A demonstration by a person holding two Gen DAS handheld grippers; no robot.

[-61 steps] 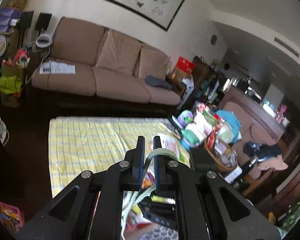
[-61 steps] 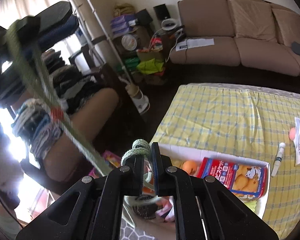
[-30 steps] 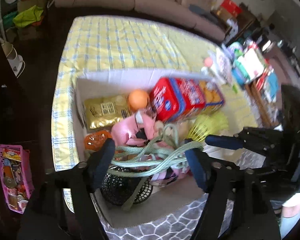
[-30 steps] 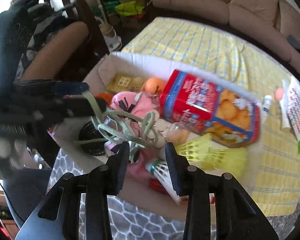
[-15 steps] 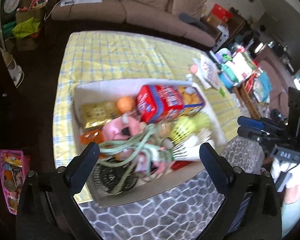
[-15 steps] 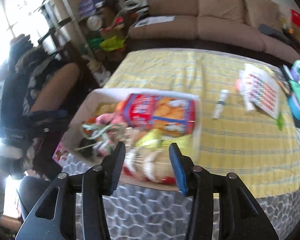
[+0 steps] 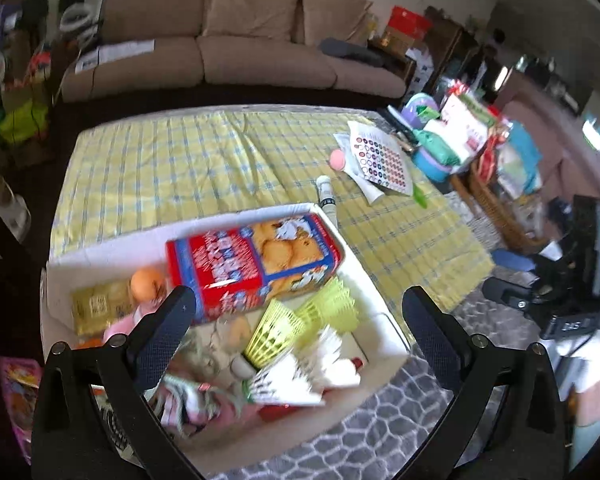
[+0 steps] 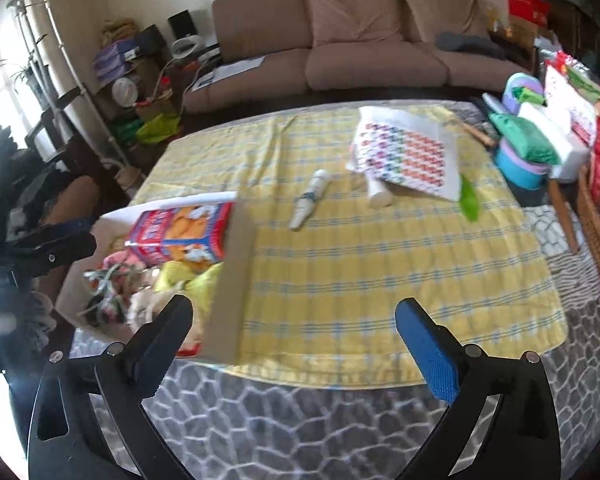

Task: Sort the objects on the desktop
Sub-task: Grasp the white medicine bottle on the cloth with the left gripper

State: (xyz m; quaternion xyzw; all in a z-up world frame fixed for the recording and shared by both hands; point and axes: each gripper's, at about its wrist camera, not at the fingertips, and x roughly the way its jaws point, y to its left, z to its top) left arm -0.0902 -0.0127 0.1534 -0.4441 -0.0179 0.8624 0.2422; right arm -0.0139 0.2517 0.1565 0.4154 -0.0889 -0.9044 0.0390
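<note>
A white cardboard box [image 7: 100, 252] sits on the yellow checked cloth [image 7: 180, 160] and holds a red biscuit box [image 7: 252, 260], an orange ball [image 7: 146, 280], yellow shuttlecocks [image 7: 300, 320] and a green rope [image 7: 196, 384]. My left gripper [image 7: 296, 312] is open and empty above the box. My right gripper [image 8: 292, 316] is open and empty over the cloth's near edge, to the right of the box [image 8: 232, 280]. A white tube [image 8: 310, 198], a sticker sheet [image 8: 404, 152] and a green piece [image 8: 470, 198] lie on the cloth.
A brown sofa [image 7: 240, 40] stands behind the table. Cluttered bags and a wicker basket [image 7: 496, 208] stand to the right. A grey patterned mat [image 8: 300, 420] covers the near table edge. The other gripper [image 7: 560, 292] shows at the right of the left wrist view.
Both grippers let go of the green rope, which now lies in the box. Both have opened wide and pulled back; the right one has swung right over the cloth.
</note>
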